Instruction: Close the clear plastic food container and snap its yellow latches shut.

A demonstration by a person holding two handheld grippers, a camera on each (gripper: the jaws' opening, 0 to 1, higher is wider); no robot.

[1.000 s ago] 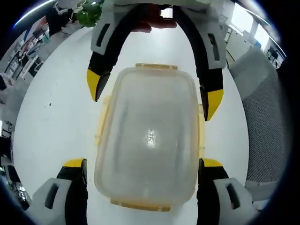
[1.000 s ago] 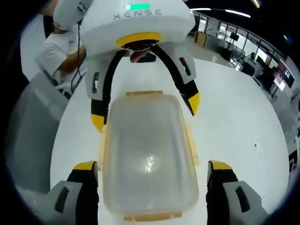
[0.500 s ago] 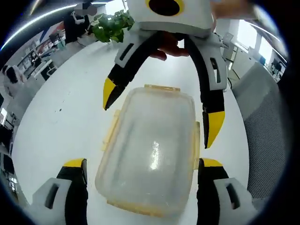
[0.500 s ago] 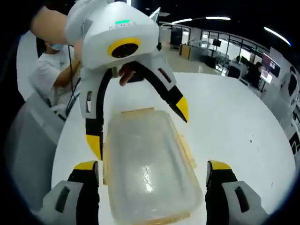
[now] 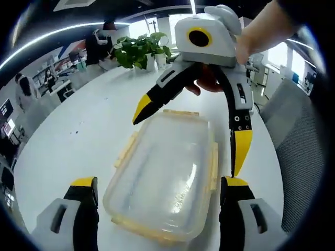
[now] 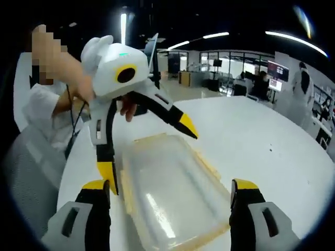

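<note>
Both grippers, left gripper (image 6: pixel 144 151) and right gripper (image 5: pixel 188 138), have lifted off the container (image 5: pixel 165 178), jaws spread and empty; lid seated, yellow latches (image 5: pixel 213 164) seemingly unsnapped.

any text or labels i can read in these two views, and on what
No readable text in either view.
White housing of the left gripper, seen in the right gripper view: a small green light, any lettering too blurred to read.
Right gripper: no lettering visible.
Clear plastic food container with yellow latches: no label.
Wall screens in the background: too small to read.
</note>
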